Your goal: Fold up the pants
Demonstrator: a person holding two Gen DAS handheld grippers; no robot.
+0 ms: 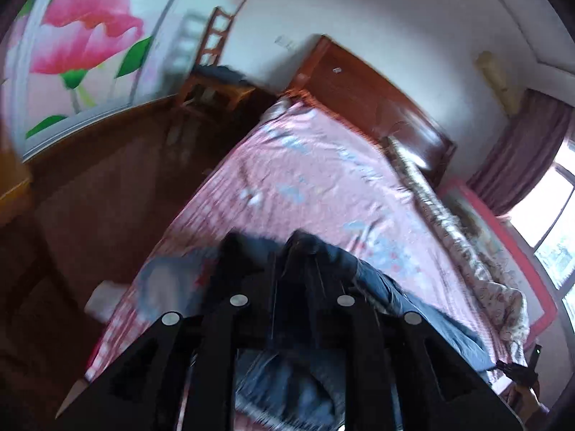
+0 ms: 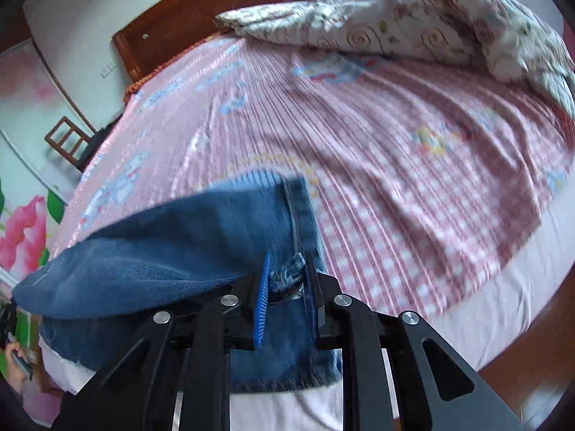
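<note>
The blue jeans [image 2: 187,230] hang lifted over a bed with a pink checked sheet [image 2: 413,194]. My right gripper [image 2: 285,280] is shut on a frayed denim edge, cloth bunched between its fingers, one with a blue pad [image 2: 262,301]. In the left wrist view my left gripper [image 1: 278,251] is shut on a dark fold of the jeans [image 1: 388,280], which stretch right across the sheet [image 1: 305,179] toward the other gripper [image 1: 521,370]. More denim hangs below the left fingers. Both views are blurred.
A floral quilt [image 2: 413,21] is bunched along the far side of the bed by the wooden headboard [image 1: 366,97]. A wooden chair [image 1: 212,72] stands on the dark floor [image 1: 107,197] left of the bed. A window with a curtain [image 1: 521,151] is at right.
</note>
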